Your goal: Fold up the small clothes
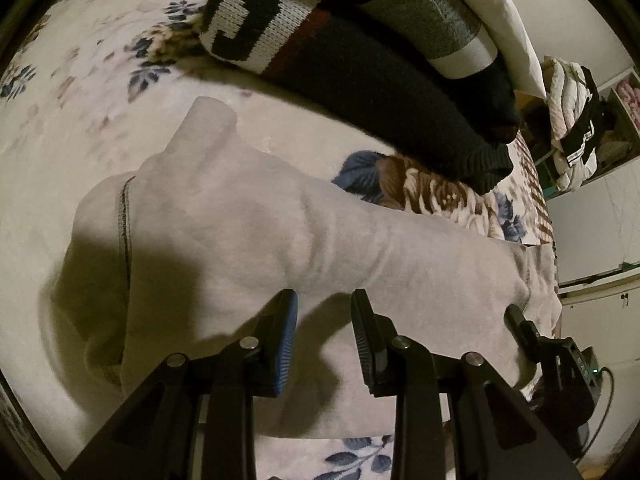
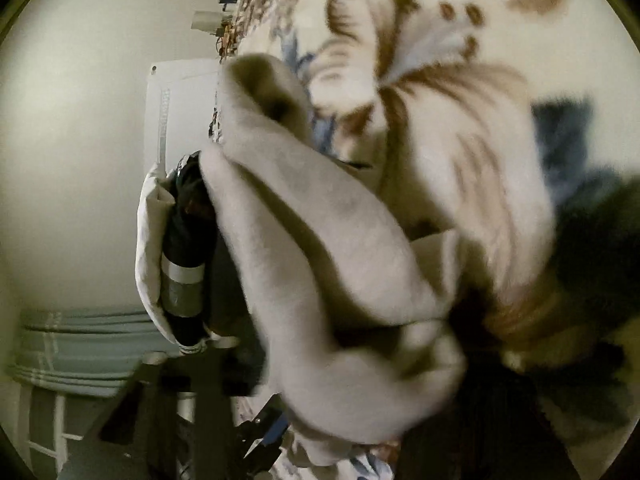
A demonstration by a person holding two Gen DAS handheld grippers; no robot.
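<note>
Left hand-held gripper (image 1: 324, 300) hovers spread over grey garment (image 1: 248, 232) beside dark sweaters (image 1: 360, 80) (right's grip hidden).

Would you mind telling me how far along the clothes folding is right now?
Done, apparently: the dark knit sweater and a grey-banded garment lie folded at the back of the floral blanket. In hand: the pale grey garment, partly spread under the open left gripper, its far end seemingly lifted by the right gripper. Left: finishing its folds.
</note>
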